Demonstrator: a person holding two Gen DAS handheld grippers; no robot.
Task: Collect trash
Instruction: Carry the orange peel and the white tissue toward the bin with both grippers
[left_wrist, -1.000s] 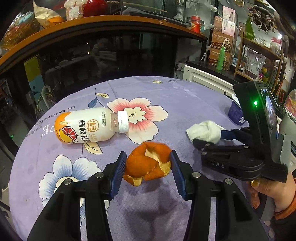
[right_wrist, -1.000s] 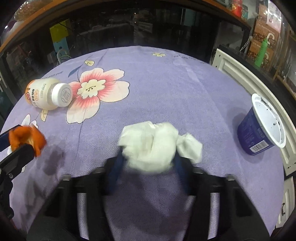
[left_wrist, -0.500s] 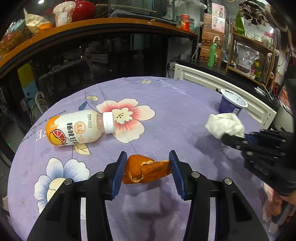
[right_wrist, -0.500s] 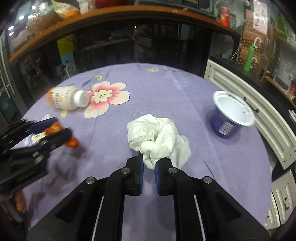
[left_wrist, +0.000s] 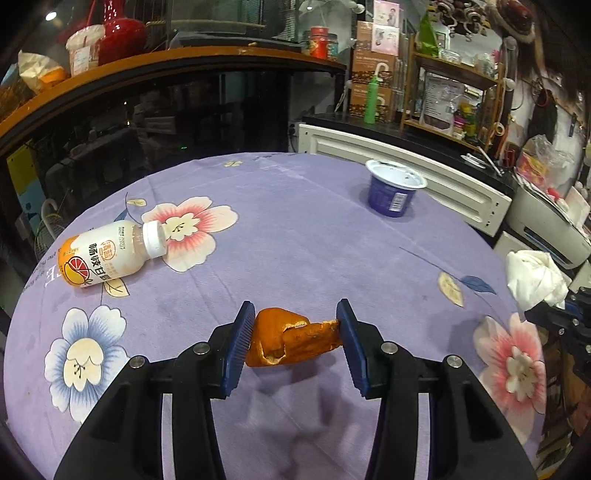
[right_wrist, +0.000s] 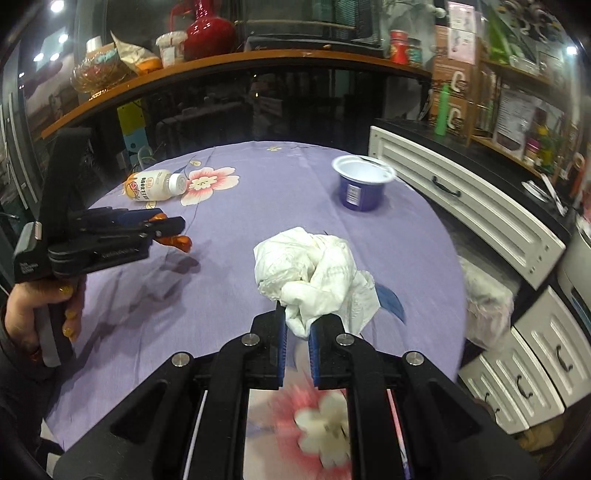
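My left gripper is shut on a piece of orange peel, lifted just off the purple flowered tablecloth. My right gripper is shut on a crumpled white tissue, held above the cloth near the table's right side. That tissue shows at the right edge of the left wrist view. Seen from the right wrist, the left gripper hangs at the left with the orange peel under its tips. A white and orange drink bottle lies on its side at the left. A blue yogurt cup stands at the back right.
A white cabinet with drawers runs along the right of the round table. A dark glass counter with a wooden top curves behind the table. A person's hand grips the left tool's handle. A fluffy pale cushion sits beside the table.
The right gripper has shut on the tissue, lifted it and carried it back and to the right. The left gripper has drawn back with the orange peel, lifted off the cloth.
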